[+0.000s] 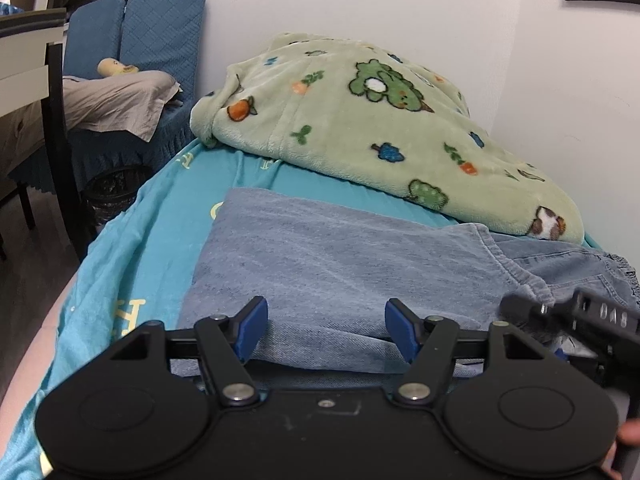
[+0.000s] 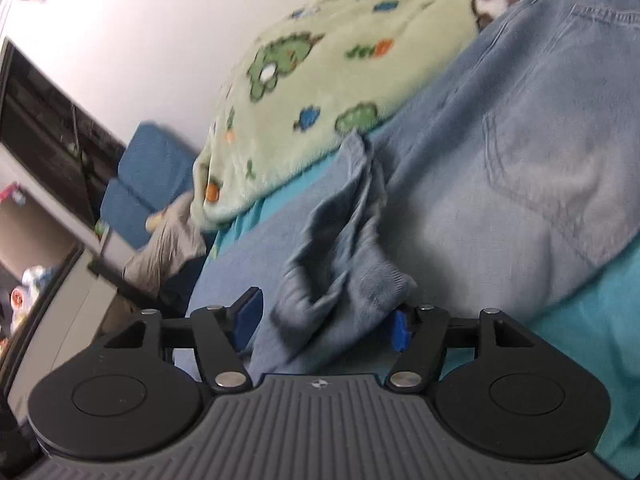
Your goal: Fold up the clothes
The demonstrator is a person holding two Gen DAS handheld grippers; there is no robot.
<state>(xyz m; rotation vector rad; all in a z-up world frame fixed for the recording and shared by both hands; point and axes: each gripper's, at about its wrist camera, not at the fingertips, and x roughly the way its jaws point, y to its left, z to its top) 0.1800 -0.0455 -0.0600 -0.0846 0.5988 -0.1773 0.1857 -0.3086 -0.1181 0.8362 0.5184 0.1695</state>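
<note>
**Denim jeans half folded on the bed, hem end not yet laid flat**

The jeans lie across the teal bedsheet, and one fold seems to be in: in the left wrist view a flat denim panel lies doubled over the layer beneath, its edge running across just ahead of the left gripper. That gripper's blue pads are spread wide, and the denim edge lies between them; whether the tips press on the cloth I cannot tell. Nothing is pinched there.

In the right wrist view the right gripper also stands spread, with a bunched clump of denim heaped between its fingers, loose and crumpled, not clamped as far as I can judge, though the view is blurred. Toward 2 o'clock from it lie the seat and a back pocket, fairly smooth. So I would call the job somewhere near the middle: the legs are doubled over, but that rumpled end needs laying flat, and at least one more fold is probably left to make a tidy bundle.

A green fleece blanket printed with cartoon animals is piled at 12 o'clock, touching the far edge of the jeans near the waistband, which leaves little room on that side. Off at 10 o'clock stands a blue quilted sofa with grey cloth draped on it, well apart.
</note>
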